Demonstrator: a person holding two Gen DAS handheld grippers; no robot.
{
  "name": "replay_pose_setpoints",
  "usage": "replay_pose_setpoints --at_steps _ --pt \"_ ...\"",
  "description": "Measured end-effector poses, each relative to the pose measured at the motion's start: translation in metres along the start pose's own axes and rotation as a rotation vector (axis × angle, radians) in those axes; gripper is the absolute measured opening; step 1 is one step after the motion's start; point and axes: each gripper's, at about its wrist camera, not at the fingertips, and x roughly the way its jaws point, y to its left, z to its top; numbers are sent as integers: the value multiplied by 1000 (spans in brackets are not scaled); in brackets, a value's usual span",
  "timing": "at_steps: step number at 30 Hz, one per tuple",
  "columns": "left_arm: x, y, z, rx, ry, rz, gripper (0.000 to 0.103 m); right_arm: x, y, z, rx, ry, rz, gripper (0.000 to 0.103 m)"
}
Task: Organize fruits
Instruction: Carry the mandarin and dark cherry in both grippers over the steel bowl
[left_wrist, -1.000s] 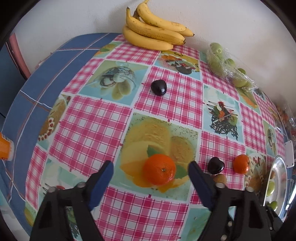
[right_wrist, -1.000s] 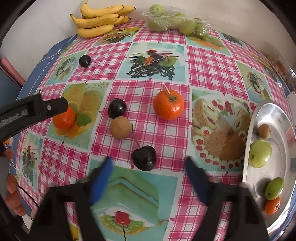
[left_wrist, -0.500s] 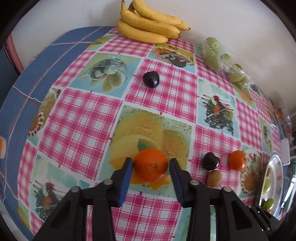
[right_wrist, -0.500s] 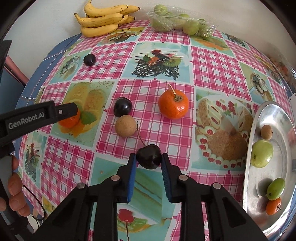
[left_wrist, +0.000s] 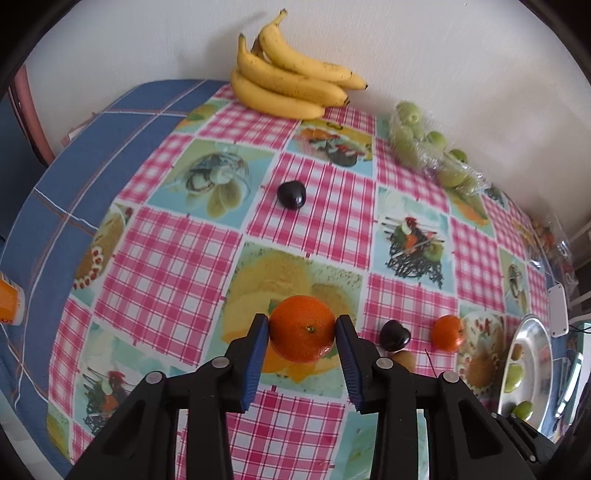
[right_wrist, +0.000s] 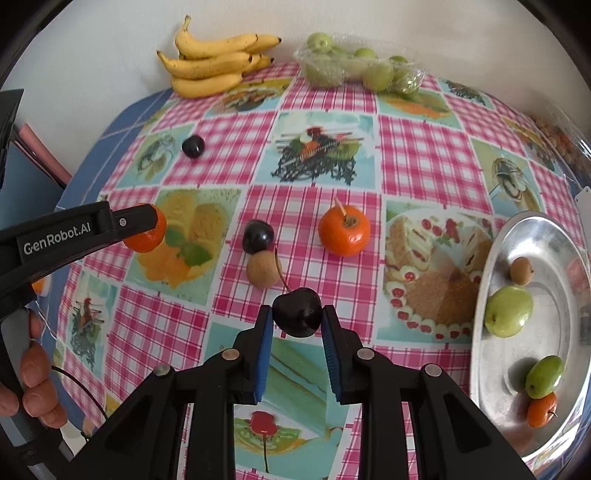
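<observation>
My left gripper (left_wrist: 300, 330) is shut on an orange tangerine (left_wrist: 302, 328) and holds it just above the fruit-print tablecloth; it also shows in the right wrist view (right_wrist: 147, 232). My right gripper (right_wrist: 296, 317) is shut on a dark cherry (right_wrist: 297, 312) with a stem. A second tangerine (right_wrist: 344, 230), another dark cherry (right_wrist: 258, 236) and a brown longan (right_wrist: 263, 272) lie mid-table. A third cherry (right_wrist: 193, 146) lies further back. A silver tray (right_wrist: 491, 258) at the right holds two green fruits, a longan and a small tangerine.
A banana bunch (right_wrist: 214, 64) and a clear bag of green fruits (right_wrist: 358, 70) lie at the back against the wall. An orange-and-white object (left_wrist: 9, 301) sits at the table's left edge. The tray also shows in the left wrist view (left_wrist: 543, 339).
Both grippers went from open to shut: the left closed on the tangerine, the right on the cherry. Both fruits now look slightly raised.
</observation>
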Motion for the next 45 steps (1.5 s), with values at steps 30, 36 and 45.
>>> replay_pose_setpoints --at_steps 30,36,45 --pt "-15 -63 -14 76 -2 -17 40 -39 -74 -7 147 -29 -22 28" --pt "-15 -99 -25 135 3 -35 40 -53 -109 -12 211 -46 -34 28" --pt "-15 -151 -46 224 5 -57 40 -71 -163 -27 325 -67 -54 28"
